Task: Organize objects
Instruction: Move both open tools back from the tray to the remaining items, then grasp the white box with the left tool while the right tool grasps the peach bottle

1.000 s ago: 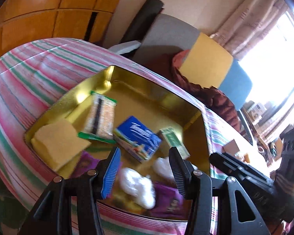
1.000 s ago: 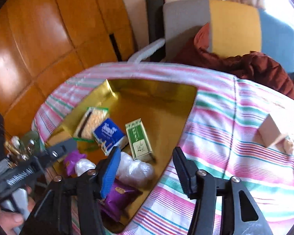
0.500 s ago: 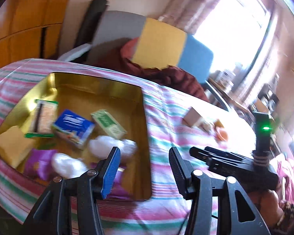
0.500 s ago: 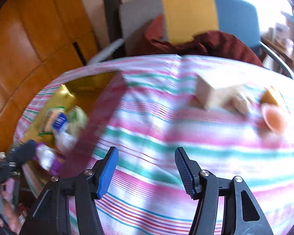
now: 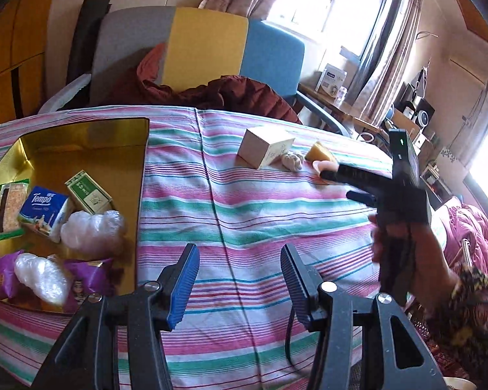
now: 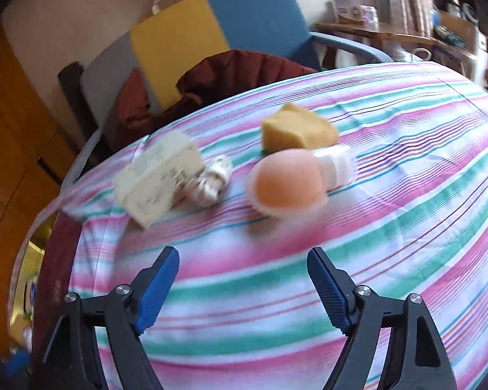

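Observation:
A gold tin (image 5: 81,136) sits at the table's left, holding a Tempo tissue pack (image 5: 44,208), a green box (image 5: 88,191), snack packets and white wrapped items. On the striped cloth lie a cream box (image 6: 159,178), a white crumpled item (image 6: 211,178), a yellow sponge (image 6: 296,128) and a peach dome-shaped object (image 6: 288,183). My right gripper (image 6: 244,279) is open and empty, just short of the peach object. My left gripper (image 5: 239,276) is open and empty over bare cloth right of the tin. The right gripper also shows in the left wrist view (image 5: 338,183), beside the sponge (image 5: 320,154).
An armchair (image 5: 208,48) with a dark red garment (image 5: 231,92) stands behind the table. A wooden wall (image 5: 13,48) is at the left. A cluttered desk (image 5: 400,120) stands by the window at the right.
Both grippers have swung right, away from the tin. The right gripper has closed in on the peach object and sponge. Both stay open and empty.

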Action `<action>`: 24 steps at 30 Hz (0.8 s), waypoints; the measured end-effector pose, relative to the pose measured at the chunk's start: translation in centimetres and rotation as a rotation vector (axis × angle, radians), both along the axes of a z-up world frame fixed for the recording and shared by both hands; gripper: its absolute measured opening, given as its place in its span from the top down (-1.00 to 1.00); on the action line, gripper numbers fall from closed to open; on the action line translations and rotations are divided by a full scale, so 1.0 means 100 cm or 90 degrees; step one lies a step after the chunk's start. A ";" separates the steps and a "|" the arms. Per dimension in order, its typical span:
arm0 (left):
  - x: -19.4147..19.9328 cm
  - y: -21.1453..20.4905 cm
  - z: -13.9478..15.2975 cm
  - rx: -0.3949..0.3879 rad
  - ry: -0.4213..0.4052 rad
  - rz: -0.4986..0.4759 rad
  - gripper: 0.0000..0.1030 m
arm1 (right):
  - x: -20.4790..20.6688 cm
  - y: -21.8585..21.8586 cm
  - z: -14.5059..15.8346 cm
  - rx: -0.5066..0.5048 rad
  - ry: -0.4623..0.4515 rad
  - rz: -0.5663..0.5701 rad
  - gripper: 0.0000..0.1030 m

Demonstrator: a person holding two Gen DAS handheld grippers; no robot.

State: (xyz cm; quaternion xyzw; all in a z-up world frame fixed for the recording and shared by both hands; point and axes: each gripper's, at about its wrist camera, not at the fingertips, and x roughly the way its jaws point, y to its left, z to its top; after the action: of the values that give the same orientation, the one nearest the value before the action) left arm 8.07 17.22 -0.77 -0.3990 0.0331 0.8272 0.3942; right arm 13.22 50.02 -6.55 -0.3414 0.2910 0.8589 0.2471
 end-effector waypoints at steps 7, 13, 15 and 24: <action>0.001 0.012 -0.004 -0.029 -0.009 0.000 -0.03 | -0.019 0.061 -0.014 -0.115 0.031 -0.143 -0.69; -0.005 0.018 -0.005 -0.048 -0.007 0.003 -0.03 | -0.033 0.065 -0.016 -0.058 0.009 -0.175 -0.16; -0.010 0.023 -0.005 -0.052 -0.006 0.003 -0.03 | -0.031 0.063 -0.016 -0.035 0.016 -0.145 -0.12; -0.050 0.094 0.000 -0.082 0.023 -0.032 -0.24 | 0.009 0.038 -0.011 -0.006 0.084 -0.073 0.00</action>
State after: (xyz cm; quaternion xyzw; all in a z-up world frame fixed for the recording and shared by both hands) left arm 3.05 26.63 -0.79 -0.4074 0.1034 0.8205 0.3875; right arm 14.10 53.78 -7.65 -0.2681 0.3299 0.8627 0.2741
